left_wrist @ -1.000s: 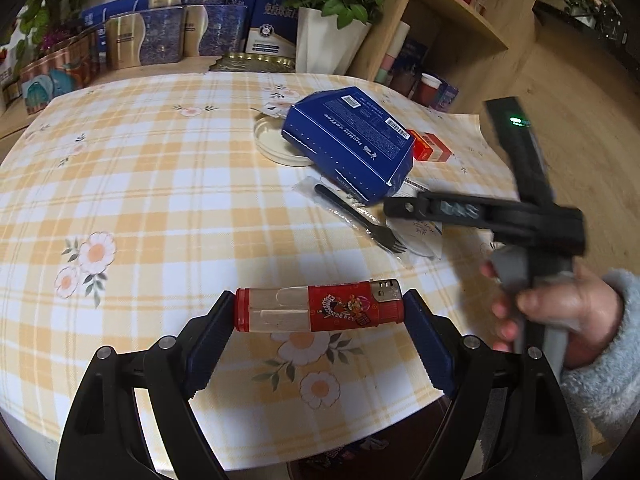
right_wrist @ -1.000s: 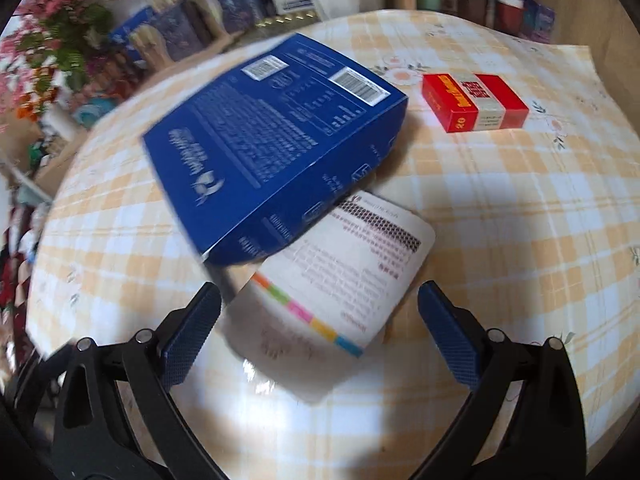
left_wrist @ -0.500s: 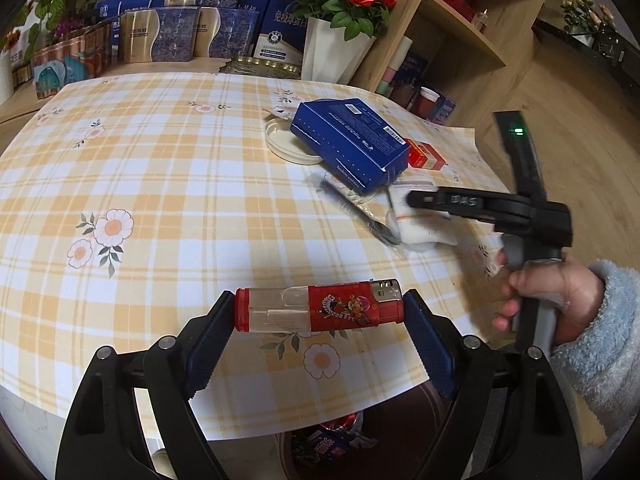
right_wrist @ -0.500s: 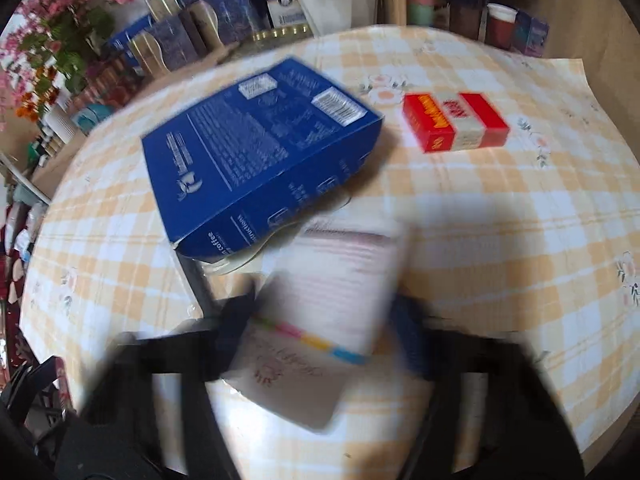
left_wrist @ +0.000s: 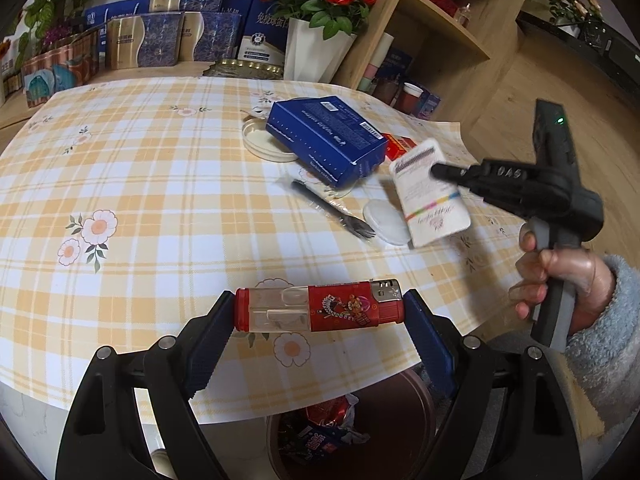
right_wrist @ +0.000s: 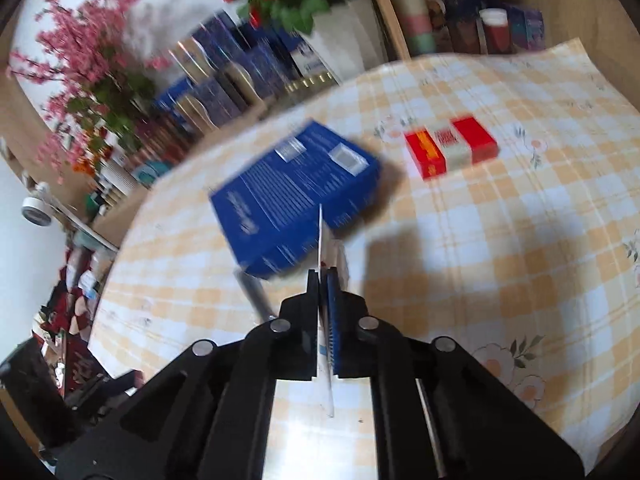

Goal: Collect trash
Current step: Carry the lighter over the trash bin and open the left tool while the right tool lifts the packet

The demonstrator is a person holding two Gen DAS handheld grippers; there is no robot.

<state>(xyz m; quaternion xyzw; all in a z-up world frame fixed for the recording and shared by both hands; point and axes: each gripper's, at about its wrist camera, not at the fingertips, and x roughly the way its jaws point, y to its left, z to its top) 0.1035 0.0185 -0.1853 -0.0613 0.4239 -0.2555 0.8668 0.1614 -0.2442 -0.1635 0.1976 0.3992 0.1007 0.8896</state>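
While the left gripper (left_wrist: 319,312) clamps a lighter (left_wrist: 318,309), the right gripper (right_wrist: 323,280) pinches a card (left_wrist: 430,198) above a fork (left_wrist: 334,210), beside a blue box (left_wrist: 326,136).

My left wrist camera looks from the near table edge across the yellow checked tablecloth (left_wrist: 160,184) toward the shelves — fairly far back. My right wrist camera sits closer, over the table, facing the same way. Both share the flat blue cardboard box (left_wrist: 326,136) (right_wrist: 296,196).
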